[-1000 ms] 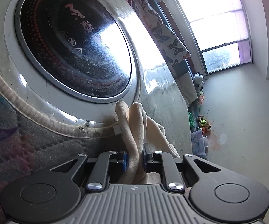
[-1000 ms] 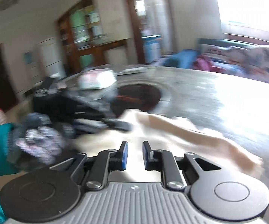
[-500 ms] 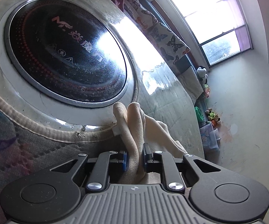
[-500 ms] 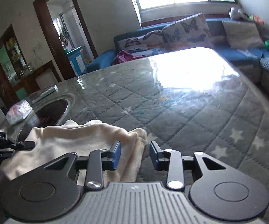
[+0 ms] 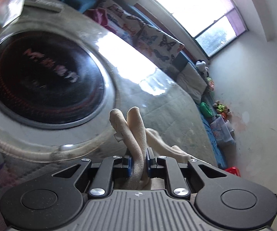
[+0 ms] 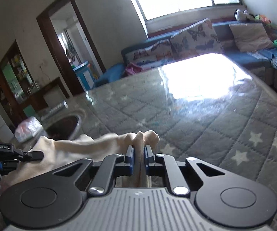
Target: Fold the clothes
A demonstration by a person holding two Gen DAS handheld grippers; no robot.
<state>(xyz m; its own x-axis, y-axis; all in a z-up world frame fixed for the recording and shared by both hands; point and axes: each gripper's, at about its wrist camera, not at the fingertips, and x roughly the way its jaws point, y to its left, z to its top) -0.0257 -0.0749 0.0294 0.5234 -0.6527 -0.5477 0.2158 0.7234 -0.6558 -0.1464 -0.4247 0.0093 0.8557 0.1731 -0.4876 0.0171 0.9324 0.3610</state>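
A cream cloth lies bunched on the grey quilted table cover. My right gripper is shut on one bunched end of it, folds poking out past the blue pads. My left gripper is shut on the other end of the cream cloth, two rolled folds standing up between its fingers. In the right wrist view the left gripper shows at the far left edge, with the cloth stretched between the two.
A round black induction hob is set in the table beside the left gripper, also in the right wrist view. A tissue pack lies behind it. A blue sofa with butterfly cushions runs along the window wall.
My right gripper, open half a second ago beside the cloth's end, has closed on it. The left gripper keeps its grip and has tilted, so the hob has shifted left in its view.
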